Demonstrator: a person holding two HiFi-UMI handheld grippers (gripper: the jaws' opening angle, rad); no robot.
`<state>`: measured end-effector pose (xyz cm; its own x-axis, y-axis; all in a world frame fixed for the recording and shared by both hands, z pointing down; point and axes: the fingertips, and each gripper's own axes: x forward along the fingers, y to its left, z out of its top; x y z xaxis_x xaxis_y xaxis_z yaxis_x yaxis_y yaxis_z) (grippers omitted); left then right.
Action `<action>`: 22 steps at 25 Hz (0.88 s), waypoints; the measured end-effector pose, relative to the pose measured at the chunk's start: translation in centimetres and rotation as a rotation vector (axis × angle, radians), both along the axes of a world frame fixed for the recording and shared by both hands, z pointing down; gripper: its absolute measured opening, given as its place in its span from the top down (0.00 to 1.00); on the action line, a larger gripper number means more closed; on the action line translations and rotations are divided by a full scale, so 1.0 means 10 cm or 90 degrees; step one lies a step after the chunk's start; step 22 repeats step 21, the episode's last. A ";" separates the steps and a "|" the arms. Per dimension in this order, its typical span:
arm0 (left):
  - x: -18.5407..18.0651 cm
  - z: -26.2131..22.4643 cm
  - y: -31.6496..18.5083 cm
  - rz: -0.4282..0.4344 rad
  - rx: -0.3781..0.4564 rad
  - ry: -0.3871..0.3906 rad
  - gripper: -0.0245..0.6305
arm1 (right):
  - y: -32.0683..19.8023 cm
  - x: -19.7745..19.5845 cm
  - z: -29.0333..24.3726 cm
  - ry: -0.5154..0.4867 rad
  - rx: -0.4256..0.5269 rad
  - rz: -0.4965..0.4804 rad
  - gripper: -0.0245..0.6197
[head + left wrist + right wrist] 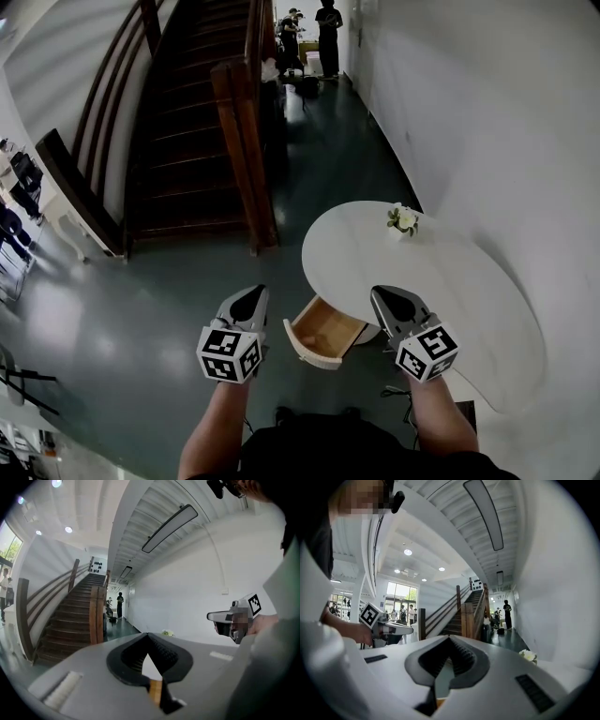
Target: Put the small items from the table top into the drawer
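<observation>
With my left gripper [251, 298] and right gripper [384, 298] both clenched empty, the drawer [323, 330] gapes seemingly bare at the table's [487, 309] eight o'clock, the white flower [403, 221] waiting at twelve.

Cream, wood-lined drawer [323, 330] wide open; small white flower [403, 220] on table [469, 281].

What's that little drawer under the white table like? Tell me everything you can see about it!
The drawer is pulled open and sticks out from under the near edge of the white table. It points toward the lower left of the head view. Its front is a cream, gently curved panel, and the inside looks like light, bare wood. Nothing shows inside it, and only the table touches it.
</observation>
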<state>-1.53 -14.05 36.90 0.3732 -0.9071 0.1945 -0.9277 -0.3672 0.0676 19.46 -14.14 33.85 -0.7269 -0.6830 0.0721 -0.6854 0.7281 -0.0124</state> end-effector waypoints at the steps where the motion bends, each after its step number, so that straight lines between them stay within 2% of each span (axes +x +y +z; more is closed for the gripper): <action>1: -0.01 0.01 0.00 -0.001 -0.001 0.000 0.96 | 0.00 -0.01 0.01 0.000 -0.001 -0.001 0.95; 22: -0.14 0.13 0.12 -0.006 -0.013 0.002 0.96 | 0.07 -0.24 0.09 -0.008 -0.015 -0.026 0.95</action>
